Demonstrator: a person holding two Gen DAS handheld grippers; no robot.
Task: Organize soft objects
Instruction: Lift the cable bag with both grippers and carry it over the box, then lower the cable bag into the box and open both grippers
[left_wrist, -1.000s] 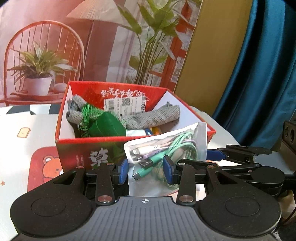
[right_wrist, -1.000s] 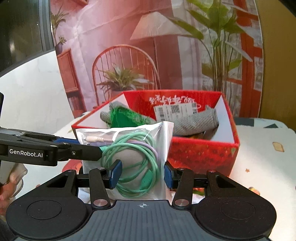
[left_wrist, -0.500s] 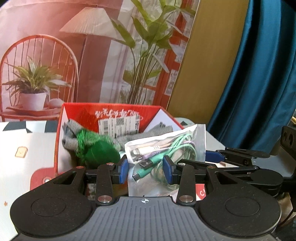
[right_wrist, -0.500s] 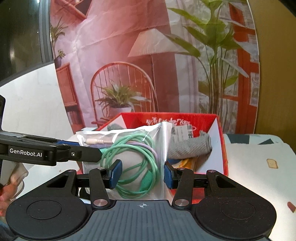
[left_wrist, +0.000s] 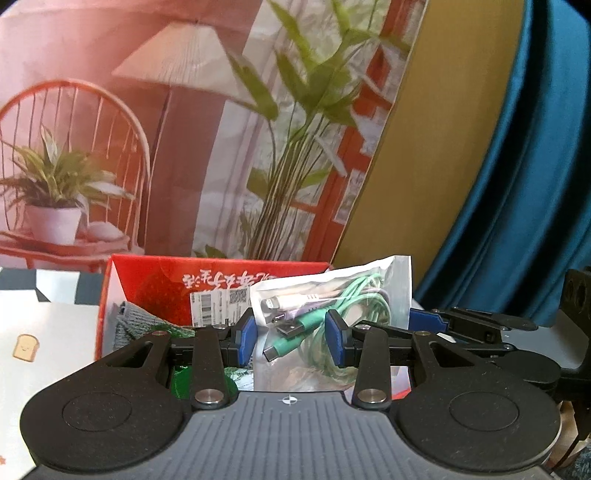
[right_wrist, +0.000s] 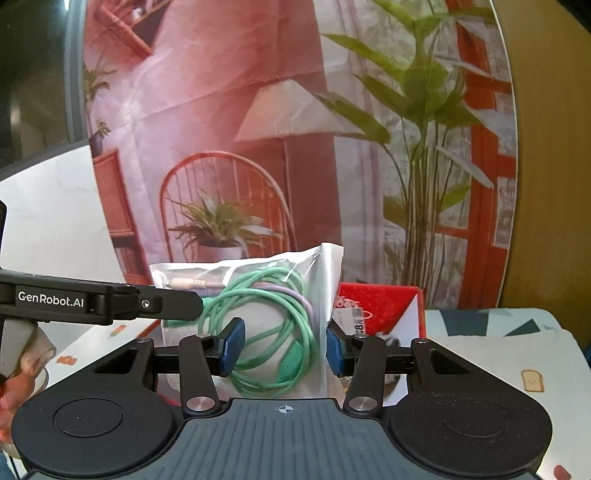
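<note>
A clear plastic bag holds coiled green and purple charging cables. It hangs in the air in front of the red cardboard box, above its near edge. My left gripper is shut on the bag's left part, its blue pads against the plastic. In the right wrist view my right gripper is shut on the same bag, and the left gripper's fingers grip it from the left side. The box shows behind the bag.
Inside the box lie a grey knit cloth and something green, mostly hidden by my fingers. A printed backdrop stands behind, a teal curtain at the right. The table carries a patterned cloth. A hand holds the left gripper.
Both grippers have risen and moved toward the box with the bag held between them. The box has sunk in both views and its contents are now mostly hidden.
</note>
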